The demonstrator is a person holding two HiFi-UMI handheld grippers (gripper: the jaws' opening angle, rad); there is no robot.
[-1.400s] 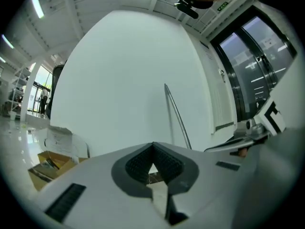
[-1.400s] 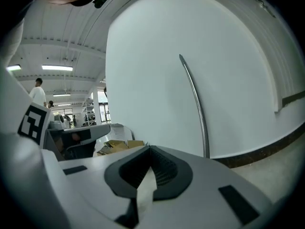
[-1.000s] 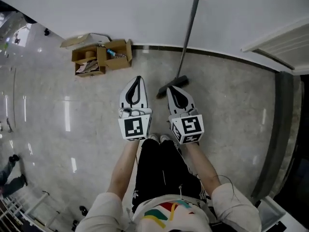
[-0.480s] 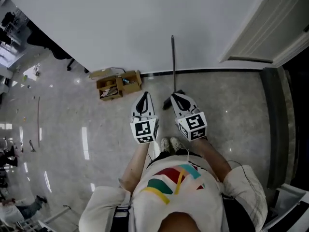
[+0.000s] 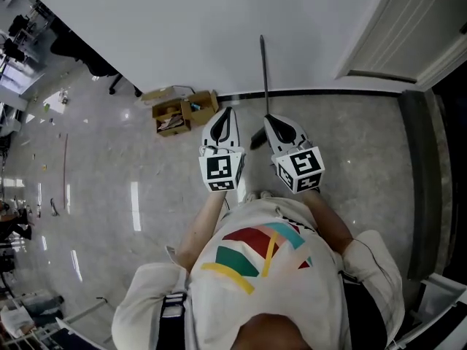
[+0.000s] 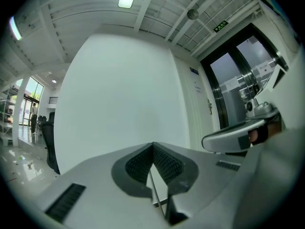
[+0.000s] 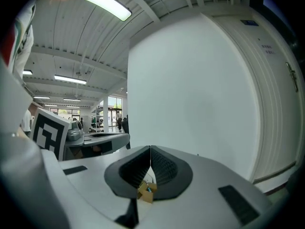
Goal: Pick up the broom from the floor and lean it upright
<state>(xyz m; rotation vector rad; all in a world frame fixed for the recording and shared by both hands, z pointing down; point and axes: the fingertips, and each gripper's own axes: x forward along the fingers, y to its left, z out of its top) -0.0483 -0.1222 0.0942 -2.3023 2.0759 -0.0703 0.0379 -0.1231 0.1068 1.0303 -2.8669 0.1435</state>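
The broom (image 5: 263, 71) stands upright against the white wall, its dark head (image 5: 257, 138) on the floor by the baseboard. Neither gripper touches it. My left gripper (image 5: 226, 112) is held level just left of the broom head, jaws shut with nothing between them. My right gripper (image 5: 269, 119) hangs just right of the handle's lower end, also shut and empty. In the left gripper view the pads of the left gripper (image 6: 153, 147) meet, and a thin grey rod (image 6: 156, 194) shows below them. In the right gripper view the right gripper (image 7: 150, 149) is closed too.
An open cardboard box (image 5: 179, 111) with scraps sits on the floor by the wall, left of the grippers; it also shows as the box (image 7: 145, 192) below the right jaws. A white door (image 5: 408, 28) and a dark threshold strip (image 5: 416, 181) lie to the right.
Both grippers have risen from near the floor, staying shut and side by side. The view has lifted as the person straightened up. The broom stays leaning on the wall.
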